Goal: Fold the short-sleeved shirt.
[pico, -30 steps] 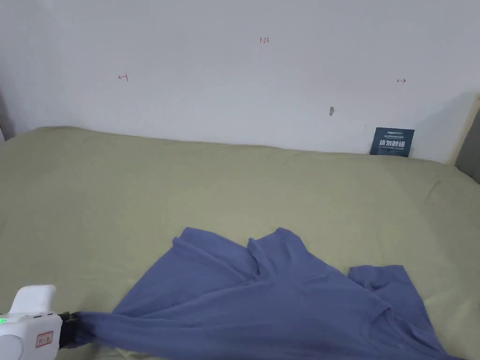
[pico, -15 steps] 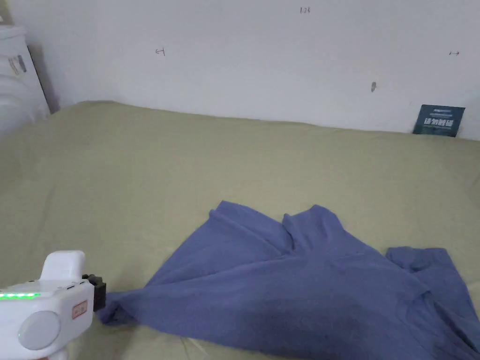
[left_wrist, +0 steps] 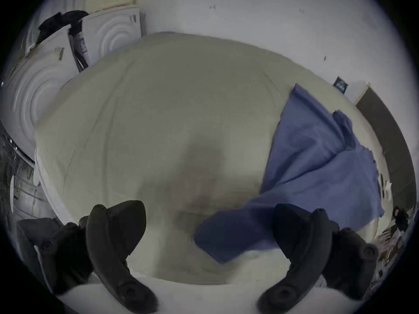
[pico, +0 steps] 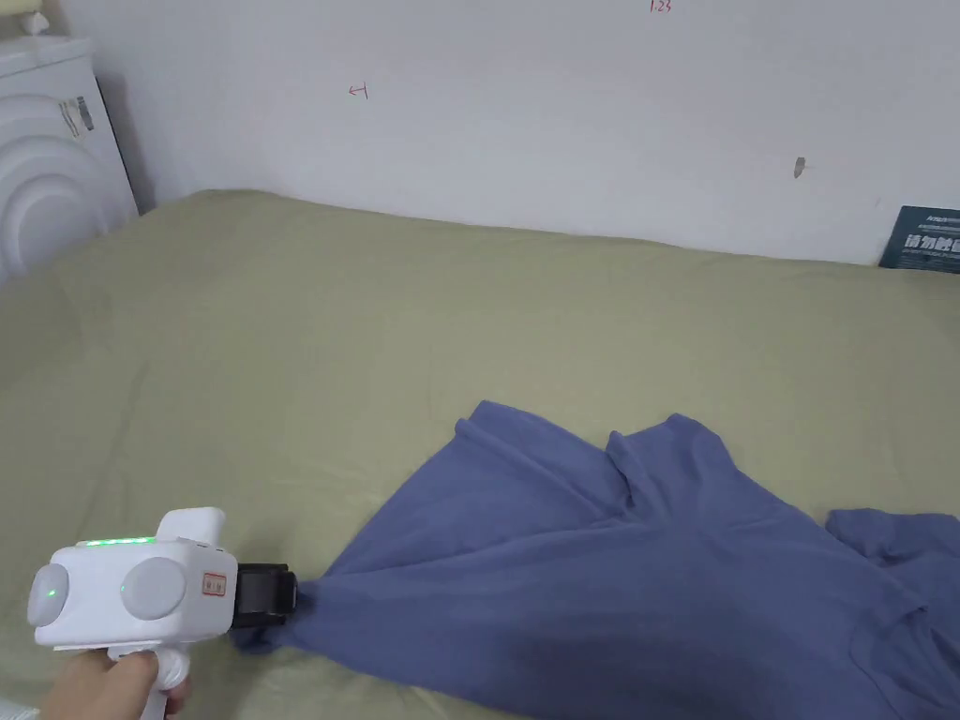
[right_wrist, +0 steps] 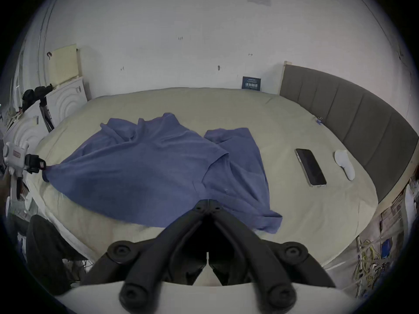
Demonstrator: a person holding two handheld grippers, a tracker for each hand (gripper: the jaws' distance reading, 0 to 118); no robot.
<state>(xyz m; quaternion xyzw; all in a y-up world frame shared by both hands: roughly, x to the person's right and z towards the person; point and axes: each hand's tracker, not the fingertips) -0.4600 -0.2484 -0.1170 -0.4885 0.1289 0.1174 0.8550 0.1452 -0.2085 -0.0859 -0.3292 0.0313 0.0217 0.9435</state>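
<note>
A blue short-sleeved shirt (pico: pixel 600 581) lies spread and creased on the green bed sheet (pico: pixel 375 356). Its left corner is drawn to a point at my left gripper (pico: pixel 281 595), held by a hand at the bed's near left. In the left gripper view that gripper (left_wrist: pixel 207 212) is open, jaws wide apart, and the shirt corner (left_wrist: pixel 226 239) lies between them against the right-hand jaw. In the right gripper view my right gripper (right_wrist: pixel 207 203) is shut, its tips meeting on the near edge of the shirt (right_wrist: pixel 147 171); the left gripper (right_wrist: pixel 37 163) shows far left.
A dark phone (right_wrist: pixel 310 167) and a white sock (right_wrist: pixel 344 163) lie on the sheet right of the shirt. A grey padded headboard (right_wrist: pixel 351 119) bounds the right side. White appliances (pico: pixel 47 159) stand left of the bed; a dark card (pico: pixel 928 239) leans on the wall.
The head camera has turned left, so the whole picture has shifted right. The left gripper is still at the shirt's left corner, and the hand that holds it now shows.
</note>
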